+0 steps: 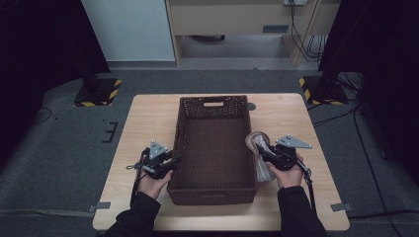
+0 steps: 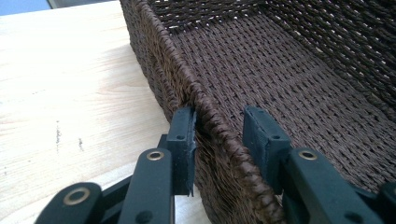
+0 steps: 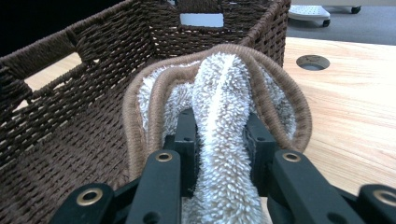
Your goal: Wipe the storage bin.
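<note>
While the right gripper [image 3: 219, 135] pinches a fold of the fluffy, brown-edged towel [image 3: 219, 93], we judge the job barely under way. Its jaws are clamped on the pile, and the towel hangs just outside the basket's [image 1: 213, 106] wall at three o'clock, above the worktop [image 1: 153, 113]. On the nine o'clock side, the left gripper [image 2: 218, 135] straddles the basket rim [image 2: 205, 105]; one pad touches the outer weave, the other stands clear inside, so these jaws look open rather than gripping, though the angle leaves us slightly unsure. The basket floor lies bare. What remains, we think, is carrying the towel over the wall and letting it go inside.
</note>
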Demonstrator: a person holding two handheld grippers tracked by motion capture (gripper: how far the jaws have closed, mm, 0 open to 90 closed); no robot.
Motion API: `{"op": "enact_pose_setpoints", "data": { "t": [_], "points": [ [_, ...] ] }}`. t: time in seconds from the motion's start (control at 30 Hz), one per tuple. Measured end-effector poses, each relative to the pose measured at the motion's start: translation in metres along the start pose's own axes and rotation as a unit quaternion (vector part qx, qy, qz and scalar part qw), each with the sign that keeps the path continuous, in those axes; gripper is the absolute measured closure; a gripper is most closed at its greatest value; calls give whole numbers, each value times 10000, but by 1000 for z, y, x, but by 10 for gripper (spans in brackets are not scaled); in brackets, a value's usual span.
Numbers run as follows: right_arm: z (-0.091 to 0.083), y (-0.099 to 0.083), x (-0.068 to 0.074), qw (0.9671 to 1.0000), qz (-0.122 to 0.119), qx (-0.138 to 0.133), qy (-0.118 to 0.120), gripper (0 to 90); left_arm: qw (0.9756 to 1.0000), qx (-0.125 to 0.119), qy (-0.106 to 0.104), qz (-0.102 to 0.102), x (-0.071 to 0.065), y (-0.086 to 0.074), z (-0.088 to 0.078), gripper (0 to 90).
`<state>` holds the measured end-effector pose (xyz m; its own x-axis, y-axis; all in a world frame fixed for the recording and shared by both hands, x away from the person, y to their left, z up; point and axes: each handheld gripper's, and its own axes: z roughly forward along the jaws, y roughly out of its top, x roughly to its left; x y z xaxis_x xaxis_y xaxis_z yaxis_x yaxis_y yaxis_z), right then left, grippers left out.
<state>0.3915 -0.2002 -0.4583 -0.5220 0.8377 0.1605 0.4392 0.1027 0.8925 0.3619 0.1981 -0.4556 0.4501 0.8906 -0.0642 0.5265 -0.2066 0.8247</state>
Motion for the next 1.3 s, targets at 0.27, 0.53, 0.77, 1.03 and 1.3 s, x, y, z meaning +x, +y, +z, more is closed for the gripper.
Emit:
{"op": "enact_pose_setpoints", "data": {
  "t": [0.27, 0.53, 0.77, 1.03, 1.3],
  "points": [
    [5, -9, -1, 9998, 191, -13, -25, 725, 10000, -32, -31, -31, 4, 1, 2, 639],
    [25, -28, -1, 9981, 225, 560, -128, 724, 10000, -61, -42, -33, 7, 1, 3, 645],
    [35, -38, -7, 9962, 202, 825, -192, 719, 9999, -110, -67, -52, 10, 2, 6, 649],
    [13, -20, -13, 9981, 239, 488, -298, 716, 9999, -122, -56, -28, 10, 2, 6, 650],
    [-34, 11, -2, 9989, 253, -395, 68, 717, 9999, -111, -54, -15, 10, 2, 6, 649]
  ]
}}
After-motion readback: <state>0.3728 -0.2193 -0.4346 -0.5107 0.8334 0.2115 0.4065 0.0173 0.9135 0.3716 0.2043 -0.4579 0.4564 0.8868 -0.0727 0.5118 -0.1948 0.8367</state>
